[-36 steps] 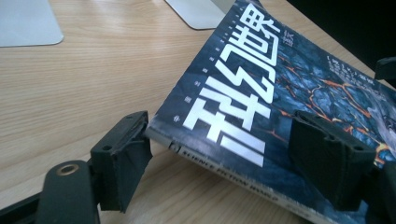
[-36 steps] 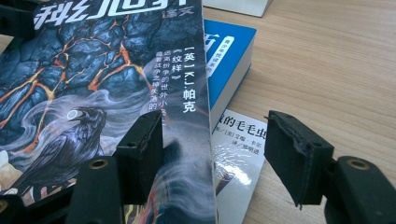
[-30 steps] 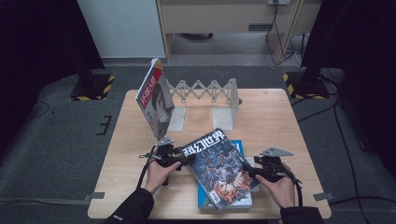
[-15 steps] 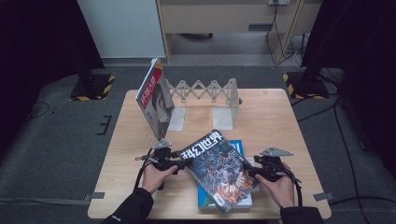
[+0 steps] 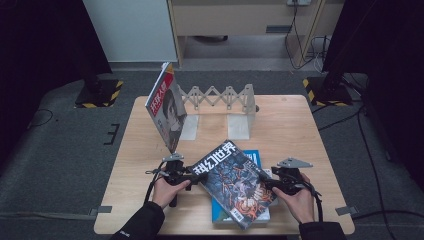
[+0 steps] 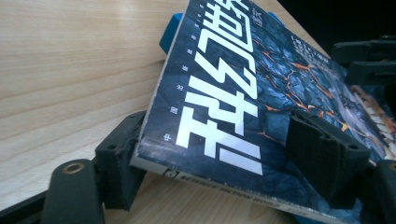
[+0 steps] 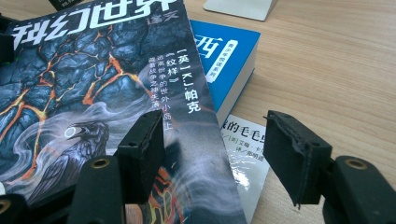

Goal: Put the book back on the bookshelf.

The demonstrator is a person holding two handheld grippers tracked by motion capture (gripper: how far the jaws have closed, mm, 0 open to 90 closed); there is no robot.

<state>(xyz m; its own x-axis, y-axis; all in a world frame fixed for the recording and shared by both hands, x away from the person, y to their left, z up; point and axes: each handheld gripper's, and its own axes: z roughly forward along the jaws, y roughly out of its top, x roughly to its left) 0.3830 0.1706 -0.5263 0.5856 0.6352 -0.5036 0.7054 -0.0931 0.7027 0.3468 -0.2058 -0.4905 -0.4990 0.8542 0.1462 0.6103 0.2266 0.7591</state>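
Note:
A dark-covered magazine (image 5: 235,182) with lava art and white characters lies tilted across a blue book (image 5: 252,157) at the table's near middle. My left gripper (image 5: 197,177) holds its left corner. In the left gripper view the magazine (image 6: 261,93) sits between the jaws of that gripper (image 6: 219,149), one under the spine edge and one on the cover; they have just been opening slightly. My right gripper (image 5: 267,182) is at the magazine's right edge. In the right gripper view this gripper (image 7: 217,140) is open: one jaw is over the cover (image 7: 93,93), the other off beyond its edge.
A second magazine (image 5: 165,110) leans upright against an expanding rack (image 5: 220,97) at the back of the wooden table (image 5: 300,130). The blue book (image 7: 224,60) rests on a white-covered book (image 7: 245,154). Bare wood lies to the right and far left.
My left hand has slid a little toward the near edge, and the magazine's left side has shifted slightly with it. The right hand has kept still.

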